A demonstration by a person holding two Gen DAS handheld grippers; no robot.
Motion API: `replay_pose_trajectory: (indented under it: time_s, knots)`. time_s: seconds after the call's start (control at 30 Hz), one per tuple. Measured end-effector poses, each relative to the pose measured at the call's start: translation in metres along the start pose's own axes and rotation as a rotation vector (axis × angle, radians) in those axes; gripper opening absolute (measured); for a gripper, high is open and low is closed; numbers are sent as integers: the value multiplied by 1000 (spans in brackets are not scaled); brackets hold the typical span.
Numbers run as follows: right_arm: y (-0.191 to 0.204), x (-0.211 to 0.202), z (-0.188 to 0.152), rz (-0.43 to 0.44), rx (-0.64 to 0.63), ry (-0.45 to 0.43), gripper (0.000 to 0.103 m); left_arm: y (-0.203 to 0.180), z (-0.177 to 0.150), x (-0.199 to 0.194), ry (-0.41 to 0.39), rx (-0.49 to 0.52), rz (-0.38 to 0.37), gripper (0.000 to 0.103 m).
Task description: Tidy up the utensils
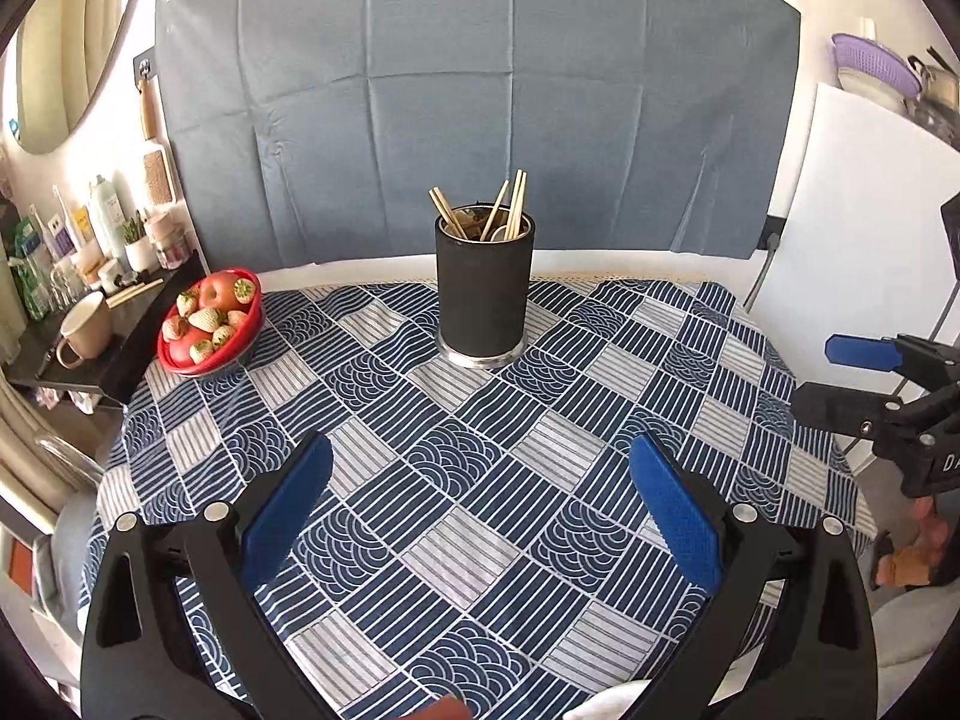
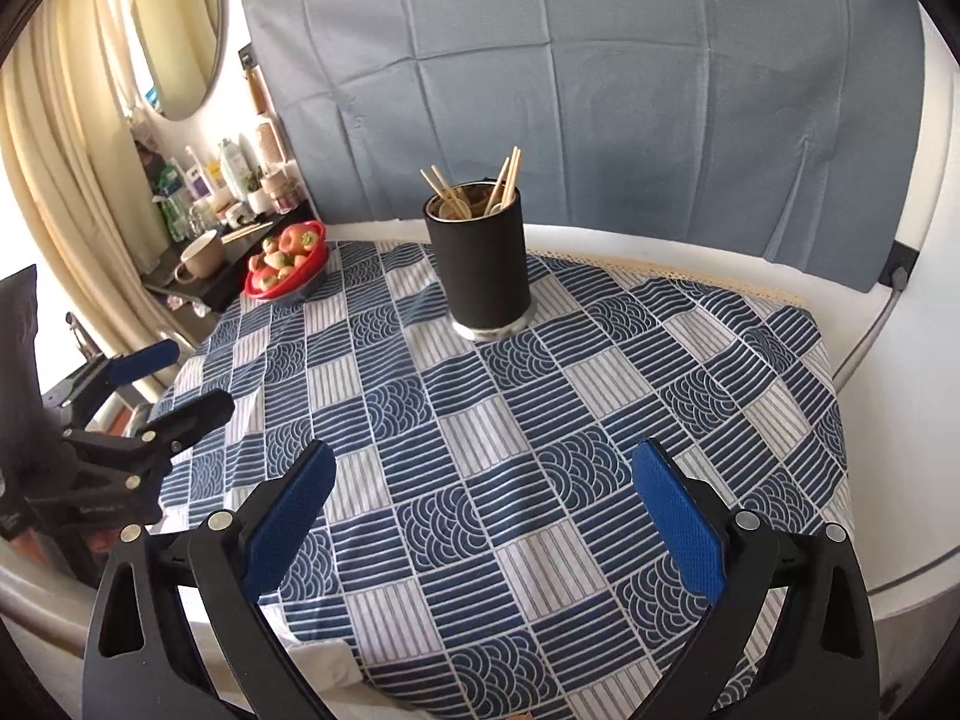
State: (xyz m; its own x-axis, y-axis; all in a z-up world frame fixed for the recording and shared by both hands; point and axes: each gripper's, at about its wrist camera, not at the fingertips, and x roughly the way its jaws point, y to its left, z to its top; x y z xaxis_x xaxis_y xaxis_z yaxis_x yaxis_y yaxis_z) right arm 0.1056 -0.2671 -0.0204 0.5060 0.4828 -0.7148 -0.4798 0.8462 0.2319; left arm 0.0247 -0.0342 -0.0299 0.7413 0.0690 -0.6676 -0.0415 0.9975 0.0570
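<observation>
A black cylindrical utensil holder point(image 1: 483, 294) point(image 2: 478, 263) with a metal base stands upright at the far middle of the table. Several wooden chopsticks point(image 1: 511, 207) point(image 2: 503, 180) and a spoon stick out of it. My left gripper point(image 1: 480, 474) hovers open over the near part of the cloth, nothing between its blue pads. My right gripper point(image 2: 480, 477) is also open and empty, well short of the holder. Each gripper shows in the other's view, the right gripper point(image 1: 831, 381) at the right edge and the left gripper point(image 2: 195, 375) at the left edge.
A blue and white patterned tablecloth point(image 1: 468, 468) point(image 2: 540, 456) covers the table. A red bowl of fruit point(image 1: 210, 324) point(image 2: 287, 264) sits at the far left corner. Left of the table, a dark shelf point(image 1: 96, 354) holds a mug and bottles. A grey backdrop point(image 1: 480, 90) hangs behind.
</observation>
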Motion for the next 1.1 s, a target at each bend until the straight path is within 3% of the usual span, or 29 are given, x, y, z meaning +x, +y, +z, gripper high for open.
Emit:
replay_pose_trajectory:
  time_s: [0.43,1.1]
  knots:
    - [-12,-13,-23,-18,33,-5,95,-26,-6,-21,-15,9,-2,97]
    - [0,-12,-26,0,-33,-22,95,-23,-11,-12,24,-11,-22,97]
